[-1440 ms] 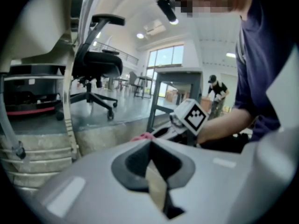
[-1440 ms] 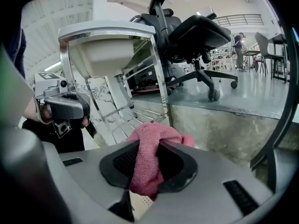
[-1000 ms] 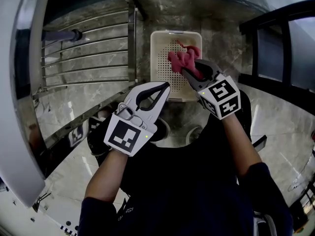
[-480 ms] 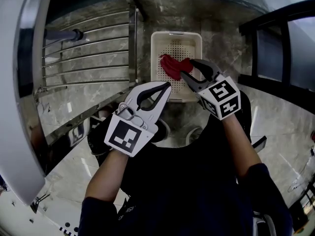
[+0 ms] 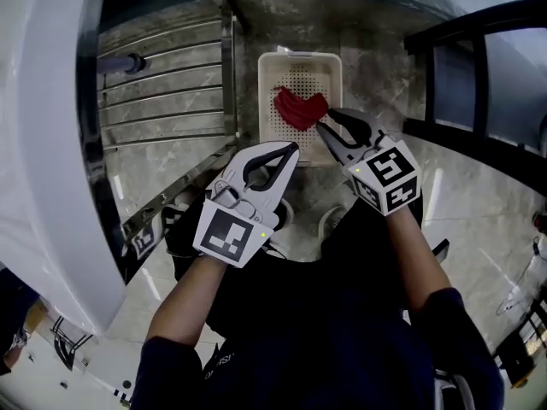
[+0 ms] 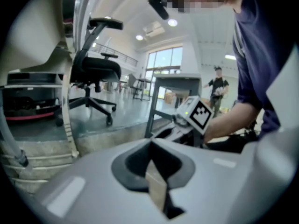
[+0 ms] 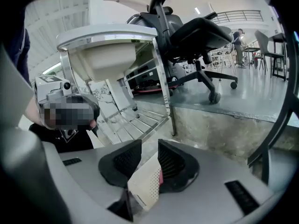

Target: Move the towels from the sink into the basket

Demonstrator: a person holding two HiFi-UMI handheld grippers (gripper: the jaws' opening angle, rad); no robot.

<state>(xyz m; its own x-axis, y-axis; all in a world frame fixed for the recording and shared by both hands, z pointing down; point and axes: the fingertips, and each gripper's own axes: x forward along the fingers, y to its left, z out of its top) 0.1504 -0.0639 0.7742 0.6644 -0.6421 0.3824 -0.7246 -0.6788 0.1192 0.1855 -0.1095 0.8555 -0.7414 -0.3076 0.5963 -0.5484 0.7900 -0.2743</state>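
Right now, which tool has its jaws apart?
The right tool, by the basket: its jaws, just closing partway, stand apart, gripping nothing; the left tool is shut.

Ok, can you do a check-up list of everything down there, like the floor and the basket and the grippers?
Surface: grey marble floor; the basket stands on it.
Job's things: red towel lies inside the basket; white sink at the left, its inside hidden.
Clutter: metal rack beside the basket.
Grippers: left gripper shut, empty; right gripper by the basket's near edge, jaws have just been closing, a gap left, nothing between them.
Cables: nothing seen.
Surroundings: office chair; black frame.
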